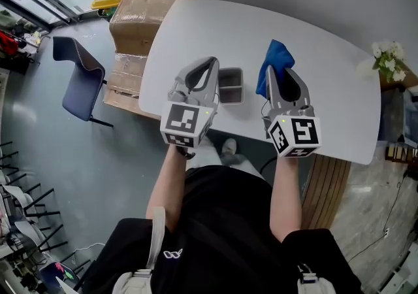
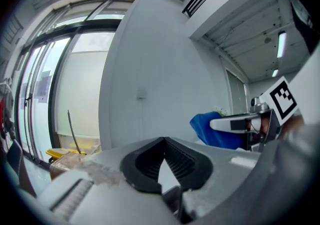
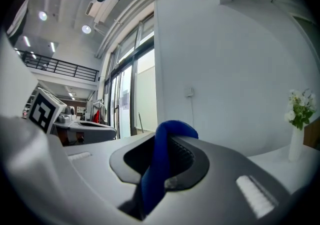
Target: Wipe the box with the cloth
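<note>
Our left gripper point(image 1: 210, 64) and right gripper point(image 1: 279, 72) were held side by side over the near edge of the white table point(image 1: 333, 70) in the head view. The small grey box point(image 1: 230, 85) stood open-topped on the table between them, just right of the left gripper's tip. The blue cloth point(image 1: 273, 59) stuck up from the right gripper's jaws, near the box's right side and not on it. White flowers point(image 1: 386, 57) stood at the table's far right corner. Left of the table we saw stacked cardboard cartons point(image 1: 138, 15) and a dark chair point(image 1: 80, 77) on the floor.

In the left gripper view, the black pads point(image 2: 186, 161) met at their tips with nothing between them. Only a pale wedge of background showed through the gap lower down. Past them we saw the plain wall and tall windows. At the right the other gripper point(image 2: 240, 124) carried the blue cloth point(image 2: 209, 130).

In the right gripper view, the jaws were clamped on the cloth point(image 3: 159, 169), which ran up between the pads and folded over their tips. The left gripper point(image 3: 85, 126) showed at the left. The flowers point(image 3: 300, 109) stood in a slim white vase at the right.
</note>
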The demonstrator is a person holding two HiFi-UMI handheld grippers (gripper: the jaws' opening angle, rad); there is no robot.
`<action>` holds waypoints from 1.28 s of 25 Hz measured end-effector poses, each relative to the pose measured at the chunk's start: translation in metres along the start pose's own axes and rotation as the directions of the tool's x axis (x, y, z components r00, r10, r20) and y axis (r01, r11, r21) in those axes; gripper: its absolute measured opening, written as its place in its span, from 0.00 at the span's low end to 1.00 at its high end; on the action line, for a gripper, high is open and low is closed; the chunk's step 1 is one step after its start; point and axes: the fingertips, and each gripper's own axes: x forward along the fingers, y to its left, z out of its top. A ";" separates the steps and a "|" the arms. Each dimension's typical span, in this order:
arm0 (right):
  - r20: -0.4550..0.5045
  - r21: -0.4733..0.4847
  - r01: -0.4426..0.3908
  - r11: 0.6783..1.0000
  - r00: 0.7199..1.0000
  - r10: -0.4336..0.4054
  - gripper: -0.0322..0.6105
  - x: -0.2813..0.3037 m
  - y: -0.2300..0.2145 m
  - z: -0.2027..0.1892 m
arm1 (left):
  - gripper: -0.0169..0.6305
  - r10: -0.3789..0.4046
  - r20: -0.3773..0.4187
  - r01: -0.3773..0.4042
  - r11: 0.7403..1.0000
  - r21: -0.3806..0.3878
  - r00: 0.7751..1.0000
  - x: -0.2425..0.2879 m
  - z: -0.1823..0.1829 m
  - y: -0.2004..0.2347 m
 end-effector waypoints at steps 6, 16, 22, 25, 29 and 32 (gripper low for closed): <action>-0.017 -0.006 -0.010 1.000 1.000 0.010 0.13 0.008 -0.001 -0.010 | 0.03 -0.091 -0.096 0.101 0.989 0.108 0.991 0.026 -0.016 -0.011; -0.069 0.044 0.017 0.999 0.998 -0.014 0.13 0.009 -0.022 -0.041 | 0.08 -0.312 -0.499 0.451 0.874 0.183 0.808 0.039 -0.117 -0.055; -0.088 0.070 0.037 0.997 0.996 -0.031 0.13 0.010 -0.035 -0.055 | 0.15 -0.321 -0.666 0.579 0.789 0.205 0.673 0.040 -0.164 -0.064; -0.097 0.081 0.039 0.996 0.995 -0.031 0.13 0.011 -0.037 -0.060 | 0.15 -0.308 -0.720 0.622 0.753 0.215 0.622 0.041 -0.182 -0.068; -0.103 0.092 0.046 0.995 0.994 -0.037 0.13 0.011 -0.043 -0.065 | 0.15 -0.278 -0.789 0.667 0.715 0.211 0.548 0.042 -0.209 -0.069; -0.109 0.097 0.051 0.994 0.993 -0.041 0.13 0.012 -0.047 -0.068 | 0.15 -0.254 -0.829 0.697 0.686 0.209 0.498 0.044 -0.223 -0.069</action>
